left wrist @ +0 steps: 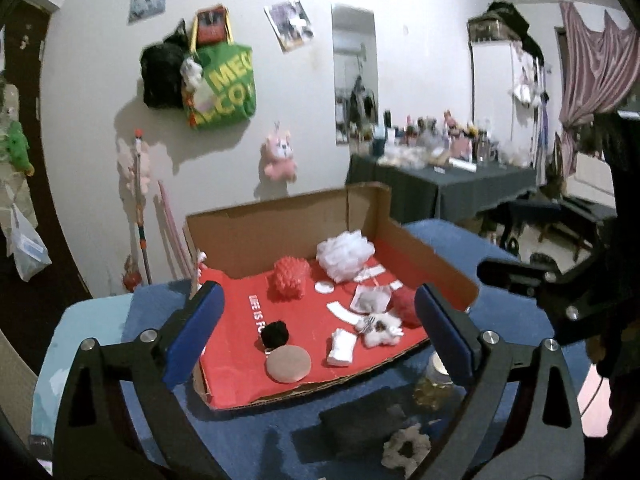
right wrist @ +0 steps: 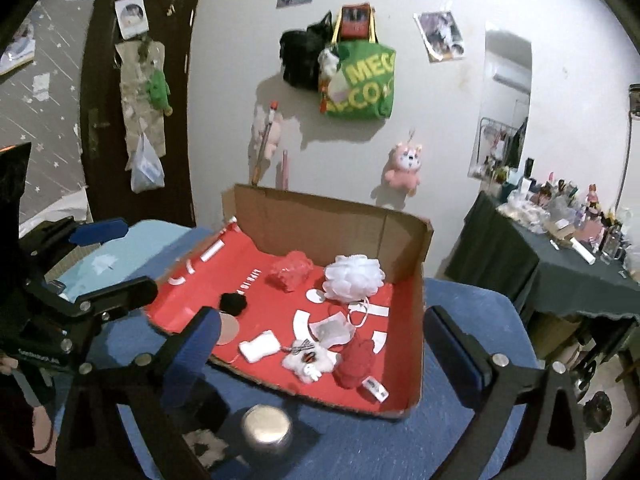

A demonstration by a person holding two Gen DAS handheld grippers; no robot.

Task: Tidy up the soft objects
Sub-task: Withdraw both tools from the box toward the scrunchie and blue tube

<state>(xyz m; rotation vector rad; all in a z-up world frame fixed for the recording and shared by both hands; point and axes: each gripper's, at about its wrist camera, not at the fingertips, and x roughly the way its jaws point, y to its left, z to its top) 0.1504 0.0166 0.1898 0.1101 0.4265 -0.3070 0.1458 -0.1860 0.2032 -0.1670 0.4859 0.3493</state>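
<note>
**Both grippers wide apart and empty above the red-lined box**

The left gripper (left wrist: 320, 336) and the right gripper (right wrist: 320, 356) each hang over the near edge of the open cardboard box with a red lining (left wrist: 288, 220), blue pads spread wide with nothing between them. The box's near side has no wall; its back and right walls stand up.

Inside lie the soft things: a white mesh bath pouf (left wrist: 345, 253) against the back wall, a red knobbly soft toy (left wrist: 291, 279) beside it, a black pompom (left wrist: 276, 333) touching a round tan sponge pad (left wrist: 288, 364), a small white folded cloth (left wrist: 341, 347), a white plush scrap (left wrist: 380, 328) and a dark red fuzzy ball (left wrist: 406, 305) near the right wall.

The box sits on a blue cloth-covered surface (left wrist: 256, 432). Behind is a white wall with a green tote bag (left wrist: 224, 84) and a pink plush (left wrist: 279, 156).

Only the left view shows a beige scrunchie (left wrist: 406, 446) outside the box; only the right view shows a dark door (right wrist: 140, 92) and a metal-lidded jar (right wrist: 267, 428).
</note>
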